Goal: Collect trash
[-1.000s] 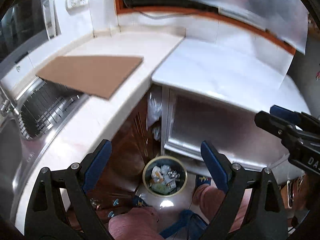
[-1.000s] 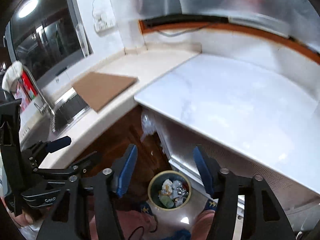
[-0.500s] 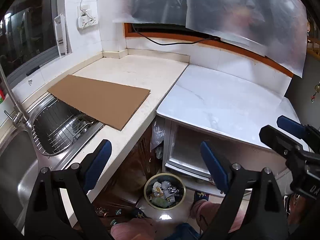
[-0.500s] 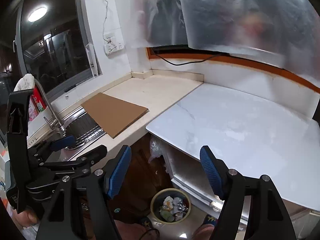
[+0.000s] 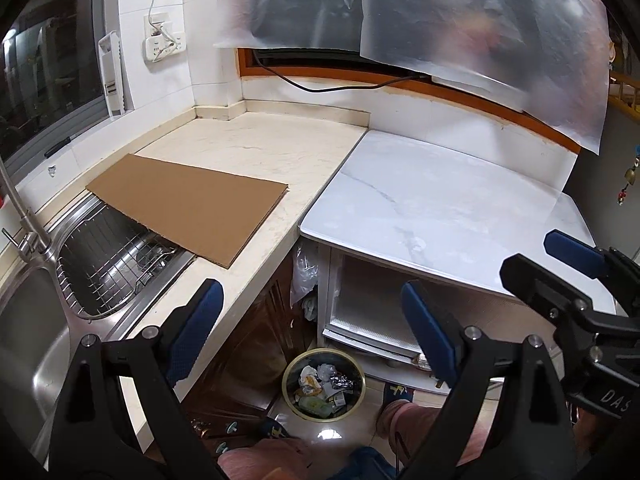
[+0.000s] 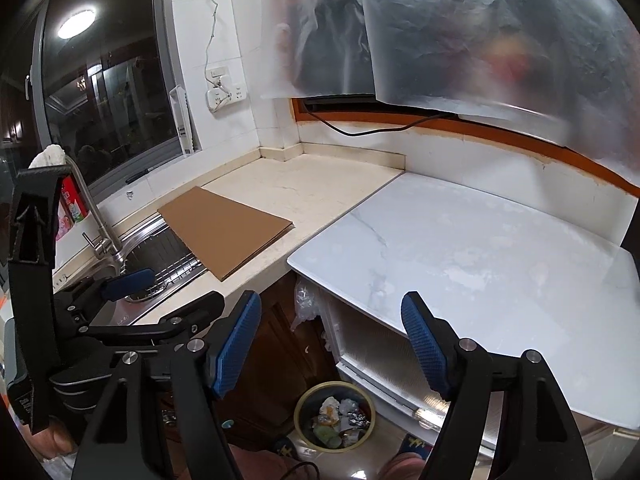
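A round bin with a gold rim stands on the floor below the counters, filled with crumpled wrappers; it also shows in the right wrist view. My left gripper is open and empty, held high above the bin. My right gripper is open and empty, also high above it. The right gripper shows at the right edge of the left wrist view, and the left gripper at the left of the right wrist view.
A flat cardboard sheet lies on the beige counter, overhanging the steel sink with its wire rack. A white marble-top cabinet stands to the right. A plastic bag hangs between the counters. The person's legs and slippers are beside the bin.
Both grippers have risen and tilted up, so the counters, wall and window fill more of each view and the bin looks smaller and lower. Both jaws stay open.
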Demonstrator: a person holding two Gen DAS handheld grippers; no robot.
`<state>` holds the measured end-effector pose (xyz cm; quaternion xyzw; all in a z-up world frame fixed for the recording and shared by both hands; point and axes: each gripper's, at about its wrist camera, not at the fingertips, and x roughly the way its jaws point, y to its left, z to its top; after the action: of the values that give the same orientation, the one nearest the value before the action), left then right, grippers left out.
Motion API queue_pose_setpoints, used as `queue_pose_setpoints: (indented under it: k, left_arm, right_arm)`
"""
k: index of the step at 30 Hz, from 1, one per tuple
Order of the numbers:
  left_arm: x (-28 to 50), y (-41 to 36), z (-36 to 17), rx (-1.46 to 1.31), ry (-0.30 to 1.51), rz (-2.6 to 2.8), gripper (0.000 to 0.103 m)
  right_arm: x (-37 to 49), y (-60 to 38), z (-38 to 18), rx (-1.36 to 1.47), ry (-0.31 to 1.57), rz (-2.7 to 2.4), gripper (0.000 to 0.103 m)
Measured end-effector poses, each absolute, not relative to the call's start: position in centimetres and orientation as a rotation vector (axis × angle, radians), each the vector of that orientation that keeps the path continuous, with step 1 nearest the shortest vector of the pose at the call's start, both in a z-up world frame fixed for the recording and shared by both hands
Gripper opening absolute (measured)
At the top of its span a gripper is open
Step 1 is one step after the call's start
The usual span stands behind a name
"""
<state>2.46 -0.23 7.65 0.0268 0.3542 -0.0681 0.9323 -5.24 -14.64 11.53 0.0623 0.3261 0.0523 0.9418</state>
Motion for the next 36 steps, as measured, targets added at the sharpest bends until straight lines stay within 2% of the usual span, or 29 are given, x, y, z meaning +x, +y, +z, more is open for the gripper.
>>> queue_pose_setpoints:
  k: [36]
  left_arm:
    - [1.93, -0.04, 7.71, 0.065, 0.713, -0.105, 0.089]
  right_arm:
    - [-4.65, -15.17, 10.5, 0.156, 0.664, 0.109, 0.074]
